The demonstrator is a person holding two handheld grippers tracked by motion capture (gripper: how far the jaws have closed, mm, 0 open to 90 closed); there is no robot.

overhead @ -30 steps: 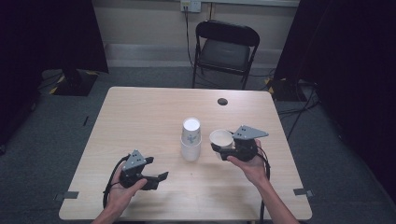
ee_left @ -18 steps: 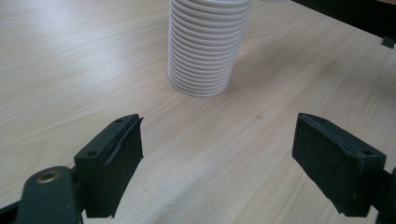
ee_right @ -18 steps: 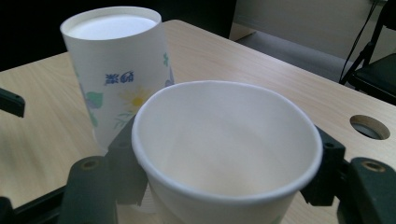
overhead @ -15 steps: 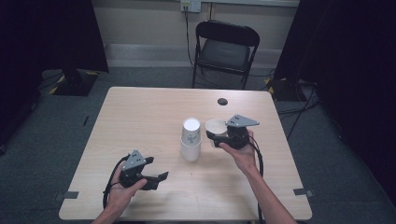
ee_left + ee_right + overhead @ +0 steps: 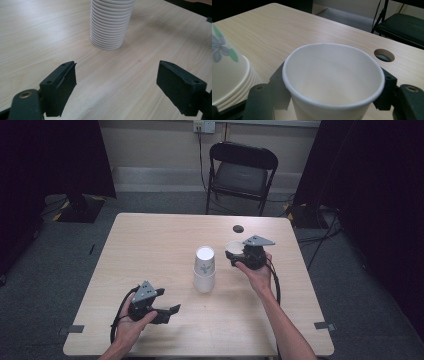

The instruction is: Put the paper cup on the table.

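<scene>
— The right gripper (image 5: 235,256), what has it got?

— A single white paper cup (image 5: 333,82), mouth up, clamped between its two black jaws; in the right gripper view the jaws press the cup's wall from either side, just under the rim; in the high view the cup (image 5: 233,248) sits at the front of the gripper, above the table (image 5: 150,240), right of the stack.

— Which stack?

— A stack of paper cups (image 5: 204,270) standing upside down near the middle of the table, a small flower print on the top one; the held cup is near it but not touching.

— And the left gripper (image 5: 170,312)?

— Resting low at the near left of the table in the person's left hand; its jaws stand wide apart with only bare wood between them; in the left gripper view the ribbed rims of the stack (image 5: 110,25) rise ahead of them, well apart.

— Anything else on the table?

— A round cable hole (image 5: 238,228) beyond the right gripper; a black folding chair (image 5: 240,172) behind the far edge.
</scene>
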